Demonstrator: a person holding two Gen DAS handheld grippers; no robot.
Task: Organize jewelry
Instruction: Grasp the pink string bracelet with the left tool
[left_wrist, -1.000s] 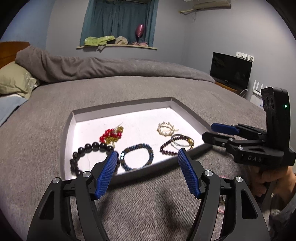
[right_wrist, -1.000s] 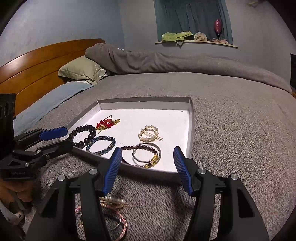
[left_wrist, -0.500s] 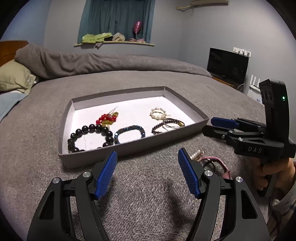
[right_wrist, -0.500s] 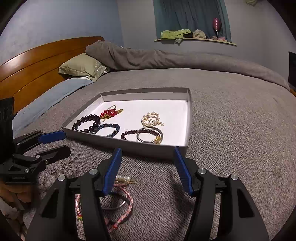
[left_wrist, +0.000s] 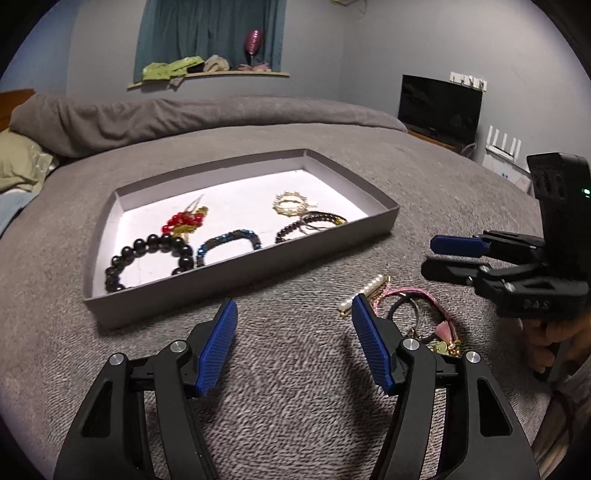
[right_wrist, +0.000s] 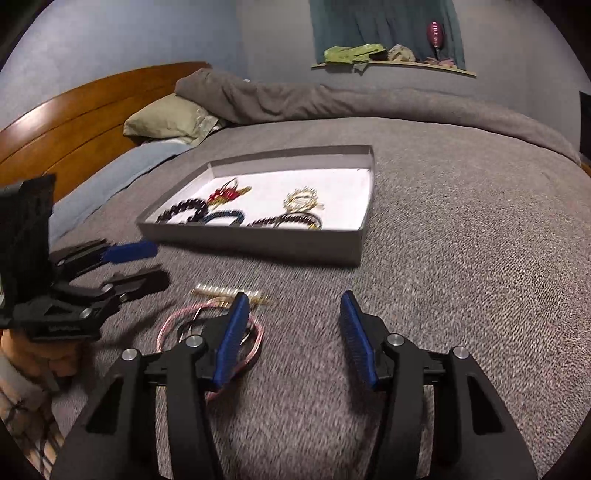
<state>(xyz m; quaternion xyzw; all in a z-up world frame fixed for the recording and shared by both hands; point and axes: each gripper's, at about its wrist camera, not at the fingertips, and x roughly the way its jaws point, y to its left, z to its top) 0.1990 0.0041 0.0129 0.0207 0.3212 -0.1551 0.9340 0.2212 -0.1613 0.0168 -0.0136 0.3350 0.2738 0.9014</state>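
A shallow grey tray (left_wrist: 236, 269) (right_wrist: 258, 242) lies on the grey bed. Inside are a black bead bracelet (left_wrist: 147, 254), a blue bead bracelet (left_wrist: 229, 242), a red and gold brooch (left_wrist: 184, 219), a dark bead bracelet with a ring (left_wrist: 310, 223) and a pearl hair clip (left_wrist: 291, 203). Loose jewelry lies on the blanket before the tray: a pearl bar clip (left_wrist: 364, 290) (right_wrist: 229, 293) and pink cord bracelets with a dark ring (left_wrist: 417, 314) (right_wrist: 207, 325). My left gripper (left_wrist: 291, 338) is open and empty. My right gripper (right_wrist: 291, 334) is open and empty beside the loose pile.
The bed has a wooden headboard (right_wrist: 74, 122), a green pillow (right_wrist: 166, 118) and a rolled grey duvet (left_wrist: 184, 114) at the back. A dark TV (left_wrist: 439, 107) stands at the right wall. A window ledge (left_wrist: 207, 74) holds cloths.
Both grippers have pulled back from the tray toward me. The loose jewelry pile on the blanket has come into fuller view. Both stay open and empty.
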